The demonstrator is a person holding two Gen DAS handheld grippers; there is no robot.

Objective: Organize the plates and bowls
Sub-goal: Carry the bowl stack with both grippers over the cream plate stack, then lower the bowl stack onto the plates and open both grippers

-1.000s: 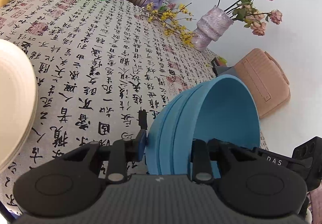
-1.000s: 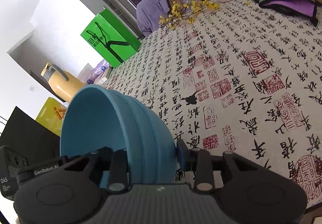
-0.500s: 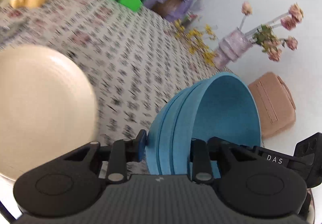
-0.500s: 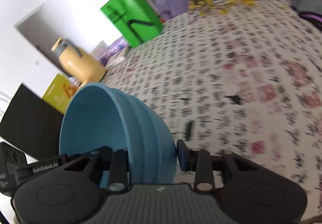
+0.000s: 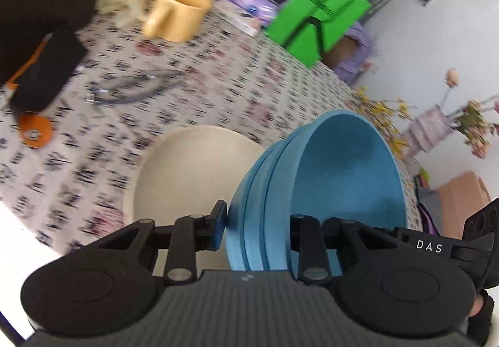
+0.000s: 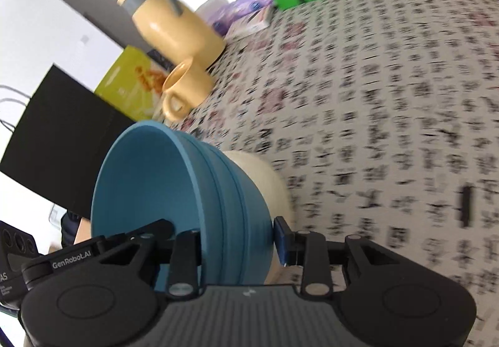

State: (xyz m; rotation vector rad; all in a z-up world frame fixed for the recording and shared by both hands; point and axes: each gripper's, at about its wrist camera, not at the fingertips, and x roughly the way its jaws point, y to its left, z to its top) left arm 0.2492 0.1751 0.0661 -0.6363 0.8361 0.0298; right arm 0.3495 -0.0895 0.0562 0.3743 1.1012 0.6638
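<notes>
A blue ribbed bowl [image 5: 336, 178] is held on edge by both grippers, one on each side of its rim. My left gripper [image 5: 259, 230] is shut on the bowl's wall, one finger inside and one outside. My right gripper [image 6: 237, 237] is shut on the opposite wall of the same bowl [image 6: 174, 191]. A cream plate [image 5: 190, 172] lies on the patterned tablecloth just beyond and under the bowl; it also shows in the right wrist view [image 6: 265, 178].
A yellow mug [image 6: 184, 91] and yellow jug [image 6: 168, 25] stand at the far left of the table, with a green bag [image 5: 318, 13], a black bag [image 6: 56, 141], a cable [image 5: 131, 88], a flower vase [image 5: 427, 131] and a small black object [image 6: 464, 206].
Both grippers have carried the blue bowl leftward across the table. The cream plate now lies directly behind the bowl, and the mug and jug have come into view.
</notes>
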